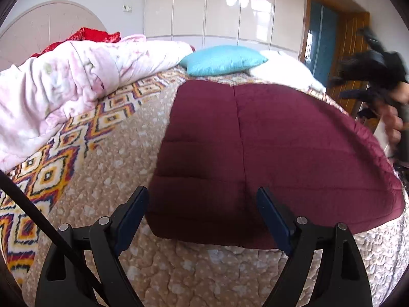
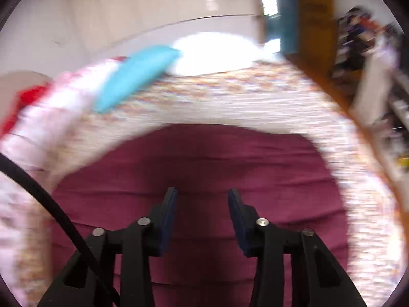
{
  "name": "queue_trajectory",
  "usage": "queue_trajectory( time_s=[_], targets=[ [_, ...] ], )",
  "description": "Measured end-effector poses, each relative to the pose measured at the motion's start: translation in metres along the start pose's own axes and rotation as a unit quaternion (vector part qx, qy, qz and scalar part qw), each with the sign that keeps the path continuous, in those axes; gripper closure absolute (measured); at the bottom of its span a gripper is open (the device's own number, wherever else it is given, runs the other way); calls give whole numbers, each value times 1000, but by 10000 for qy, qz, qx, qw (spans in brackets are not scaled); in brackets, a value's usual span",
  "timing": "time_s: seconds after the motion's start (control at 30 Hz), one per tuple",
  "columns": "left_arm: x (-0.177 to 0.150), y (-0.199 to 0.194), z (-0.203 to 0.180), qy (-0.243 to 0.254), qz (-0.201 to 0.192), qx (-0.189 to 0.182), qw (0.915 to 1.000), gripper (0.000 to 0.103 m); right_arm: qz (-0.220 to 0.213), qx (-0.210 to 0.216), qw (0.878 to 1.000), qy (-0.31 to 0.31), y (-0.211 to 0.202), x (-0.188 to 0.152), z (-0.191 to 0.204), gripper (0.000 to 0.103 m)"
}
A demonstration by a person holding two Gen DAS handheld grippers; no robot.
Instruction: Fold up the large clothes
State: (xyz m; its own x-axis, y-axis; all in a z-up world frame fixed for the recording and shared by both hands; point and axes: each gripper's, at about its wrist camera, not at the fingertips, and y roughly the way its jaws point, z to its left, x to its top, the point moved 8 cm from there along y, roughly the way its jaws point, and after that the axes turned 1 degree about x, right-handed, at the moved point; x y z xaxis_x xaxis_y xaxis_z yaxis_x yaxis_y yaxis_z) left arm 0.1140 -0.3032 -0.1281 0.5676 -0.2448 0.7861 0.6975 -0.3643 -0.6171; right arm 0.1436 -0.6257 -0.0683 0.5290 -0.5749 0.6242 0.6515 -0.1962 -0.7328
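Note:
A dark maroon quilted garment lies folded flat on the patterned bedspread. My left gripper is open and empty, hovering above the garment's near left edge. My right gripper is open and empty above the garment; its view is motion-blurred. The right gripper also shows in the left wrist view as a blurred dark shape held in a hand at the far right, above the bed's edge.
A pink crumpled duvet and a red cloth lie at the back left. A blue pillow and a white pillow lie at the back. White wardrobes and a wooden door stand behind.

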Motion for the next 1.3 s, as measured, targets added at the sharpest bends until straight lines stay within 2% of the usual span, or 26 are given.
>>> queue_trajectory(
  time_s=[0.03,0.1,0.17,0.23,0.27,0.3,0.4,0.47,0.5,0.57,0.67,0.8,0.9,0.93,1.0,1.07,1.2,1.3],
  targets=[
    [3,-2,3,-13,-44,-14,10000,18,45,296,9996,3,8,4,18,62],
    [6,-1,13,-108,-52,32,9999,18,133,586,9982,-44,32,7,45,67],
    [9,3,27,-346,54,22,9994,18,646,790,9948,62,74,-4,60,66],
    [11,7,42,-614,132,35,9980,18,1197,414,9919,49,121,-26,55,66],
    [13,7,49,-728,151,52,9972,18,1129,298,9932,29,131,-28,52,67],
    [15,8,58,-866,168,76,9961,18,1060,265,9940,58,132,-27,50,67],
    [18,7,75,-1038,168,221,9942,18,1226,77,9924,-47,130,-21,52,66],
    [19,5,85,-1025,131,460,9936,18,968,-124,9951,-140,108,-10,58,64],
    [19,4,89,-1032,112,524,9932,18,710,6,9974,-85,92,-7,64,64],
    [20,4,96,-1101,119,542,9924,18,522,455,9976,4,69,-13,82,64],
    [20,5,104,-1234,171,519,9908,18,707,829,9939,-151,66,-35,102,64],
    [20,5,114,-1262,186,703,9893,18,988,179,9923,-729,101,-62,98,64],
    [20,4,121,-1363,182,715,9879,18,1067,-525,9817,-1486,97,-59,116,61],
    [20,4,124,-1401,182,742,9872,18,998,-598,9813,-1535,90,-58,120,60],
    [19,4,128,-1466,196,787,9859,18,756,-69,9860,-1484,67,-55,141,59],
    [19,7,131,-1511,215,797,9851,18,673,212,9846,-1602,54,-62,154,59],
    [17,11,131,-1506,272,783,9851,18,615,91,9750,-2134,62,-77,186,60],
    [17,13,130,-1487,291,791,9853,18,608,-137,9774,-2020,88,-71,201,59]
  ],
)
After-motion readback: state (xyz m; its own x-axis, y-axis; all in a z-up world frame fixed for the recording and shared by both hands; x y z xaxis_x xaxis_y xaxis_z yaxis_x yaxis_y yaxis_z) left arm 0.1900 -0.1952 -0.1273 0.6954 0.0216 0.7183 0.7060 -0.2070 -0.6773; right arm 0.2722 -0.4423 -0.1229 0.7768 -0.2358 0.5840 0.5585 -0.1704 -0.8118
